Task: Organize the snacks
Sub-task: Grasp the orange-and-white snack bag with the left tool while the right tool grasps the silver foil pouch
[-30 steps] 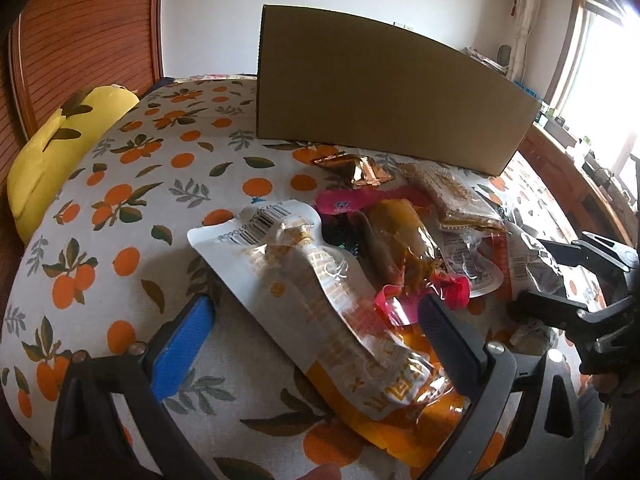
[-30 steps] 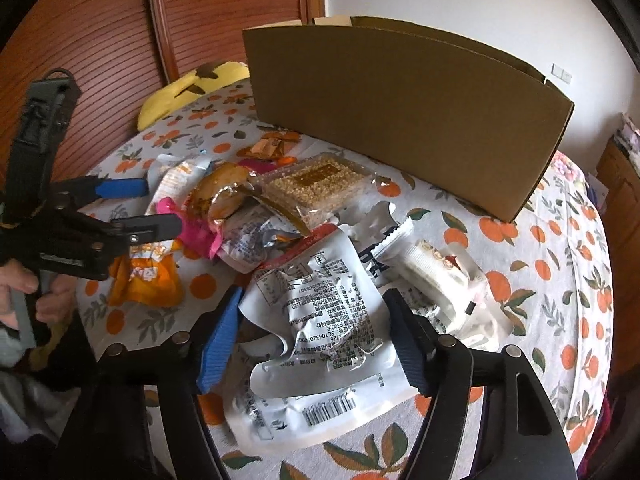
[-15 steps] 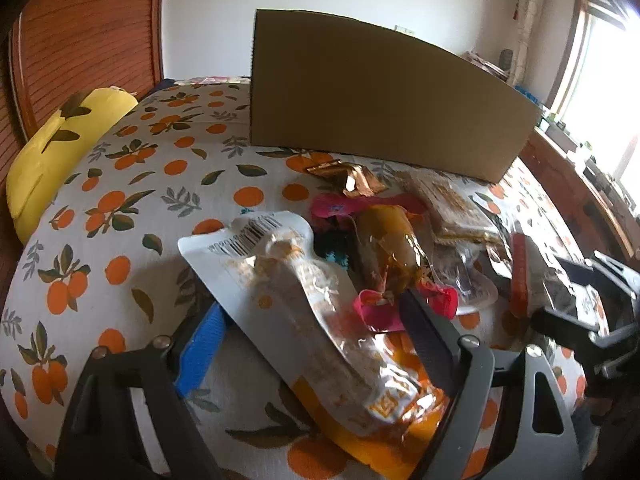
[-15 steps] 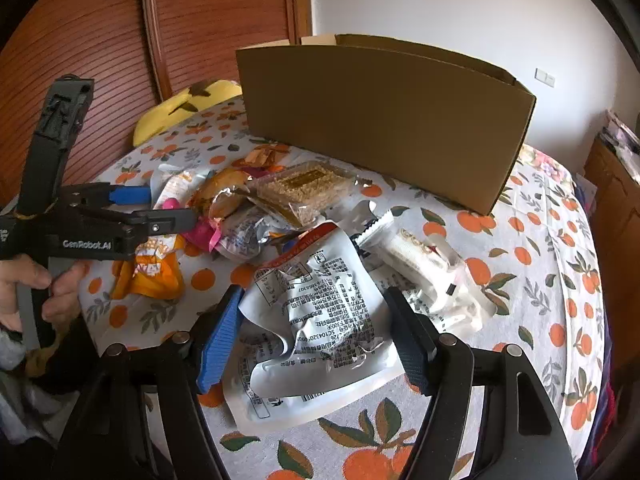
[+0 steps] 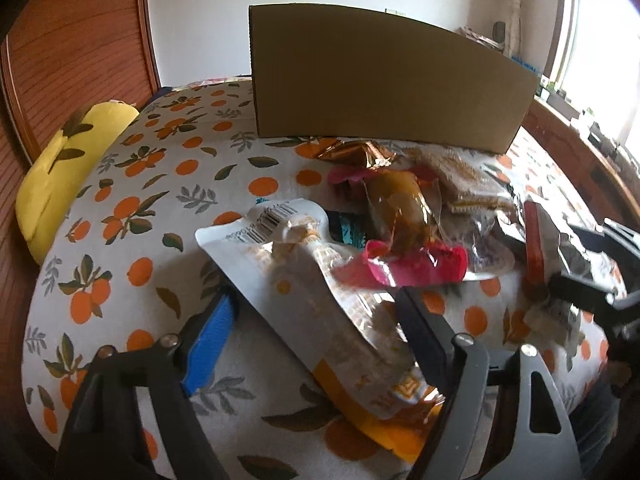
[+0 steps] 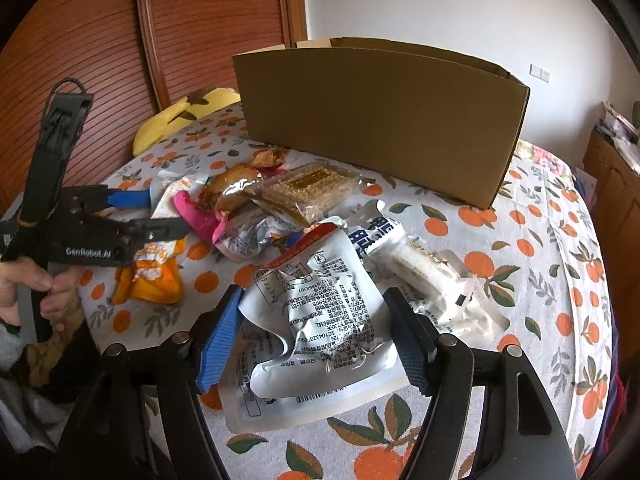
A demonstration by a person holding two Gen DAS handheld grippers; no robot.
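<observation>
Left claw [image 5: 316, 328]: jaws have just been closing around the white-and-orange pouch [image 5: 320, 296], now at a middling gap. The right pad looks to touch the pouch's edge; the blue left pad stands clear, so not yet a firm pinch. The pouch's long axis runs diagonally from near right to far left, skewed across the jaw line.

Right claw [image 6: 316, 332]: steady middling gap straddling the silver printed pouch [image 6: 320, 312], whose edges meet or nearly meet both pads. Whether it is truly pinched, cannot tell.

Beyond, on the orange-print counter [image 6: 560, 280]: a heap with a pink-ended wrapper [image 5: 404, 268] and a tray of sesame bars [image 6: 316, 184].

Farthest: the open cardboard box [image 6: 380, 120], straight ahead of both claws, the likely destination. Each hand has its own pouch; neither is lifted.
</observation>
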